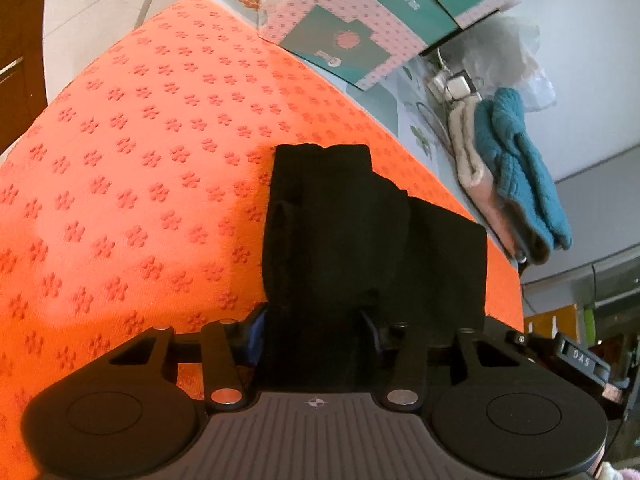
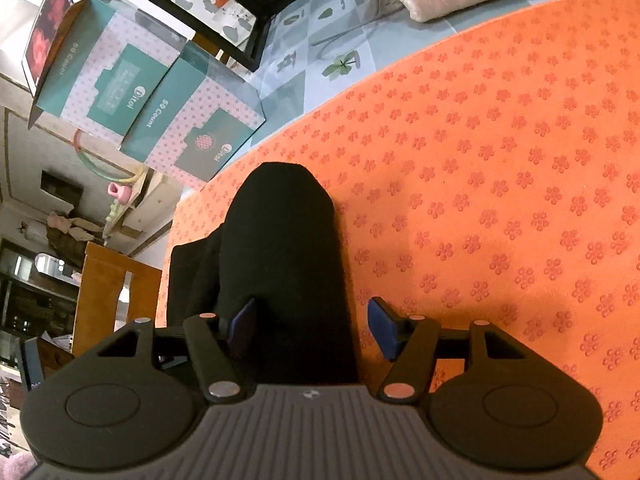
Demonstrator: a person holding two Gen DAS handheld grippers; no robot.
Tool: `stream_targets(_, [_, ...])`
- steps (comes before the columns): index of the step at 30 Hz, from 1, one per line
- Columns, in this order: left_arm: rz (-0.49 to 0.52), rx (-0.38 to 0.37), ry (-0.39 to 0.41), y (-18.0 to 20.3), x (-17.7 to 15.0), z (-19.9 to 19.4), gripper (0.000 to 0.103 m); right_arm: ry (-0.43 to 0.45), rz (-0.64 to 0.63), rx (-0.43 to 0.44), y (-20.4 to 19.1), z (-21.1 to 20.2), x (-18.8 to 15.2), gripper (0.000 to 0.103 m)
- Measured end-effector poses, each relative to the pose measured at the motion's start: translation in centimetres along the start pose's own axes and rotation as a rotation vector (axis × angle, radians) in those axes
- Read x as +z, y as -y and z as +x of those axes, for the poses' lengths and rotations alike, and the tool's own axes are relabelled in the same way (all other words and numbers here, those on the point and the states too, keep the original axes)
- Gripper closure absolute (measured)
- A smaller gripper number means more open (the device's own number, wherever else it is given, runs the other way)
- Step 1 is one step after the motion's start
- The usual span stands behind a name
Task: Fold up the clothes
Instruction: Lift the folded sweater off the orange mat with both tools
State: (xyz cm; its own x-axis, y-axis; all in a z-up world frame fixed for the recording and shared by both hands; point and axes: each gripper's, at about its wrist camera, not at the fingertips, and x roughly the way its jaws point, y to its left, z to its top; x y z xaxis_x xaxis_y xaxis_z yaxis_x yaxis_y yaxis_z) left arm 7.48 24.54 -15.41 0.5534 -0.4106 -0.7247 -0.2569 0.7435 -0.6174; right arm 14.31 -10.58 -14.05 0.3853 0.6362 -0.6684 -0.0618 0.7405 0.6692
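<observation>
Black knit cloth, a small garment (image 1: 340, 236) bunched into a thick layered wad, lies on the orange mat (image 1: 140, 160) with both tools at it. It looks soft, light and limp: it will sag wherever it is not held, and the layers may slide on one another, so a grip should take in a whole edge or corner, not a single ply. The left gripper (image 1: 316, 332) has the cloth filling the space between its fingers, which seem pressed onto it, though the dark fabric hides the pads almost wholly. The right gripper (image 2: 310, 328) has its blue fingers (image 2: 382, 326) spread, one on each side of a rounded fold of the same cloth, the right one clear of it. Across the mat in the left view there is broad bare room to spread and smooth the piece. In the right view the mat's edge runs just past the garment, with patterned boxes (image 2: 192, 128) near it, and a pile of folded towels (image 1: 516, 172) sits at the bench's far side, so wide sweeps are better kept toward the open orange area.
</observation>
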Motion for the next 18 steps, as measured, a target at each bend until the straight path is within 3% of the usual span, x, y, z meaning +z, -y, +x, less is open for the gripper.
stream_targets(3, [0.000,0.007,0.021,0.3,-0.1,0.2,0.050,-0.013,0.010,-0.004,0.3,0.4,-0.2,0.027])
stream_targets(8, [0.025,0.031,0.046,1.5,-0.2,0.7,0.042,-0.020,0.017,-0.008,0.1,1.1,-0.7,0.027])
stream_targets(12, [0.053,0.081,0.058,1.9,-0.4,0.5,0.065,-0.006,-0.120,-0.100,-2.5,0.1,-0.7,0.027])
stream_targets(18, [0.073,0.093,0.068,2.3,-0.8,-0.4,0.067,0.006,-0.336,-0.229,-6.8,-1.4,-0.7,0.027])
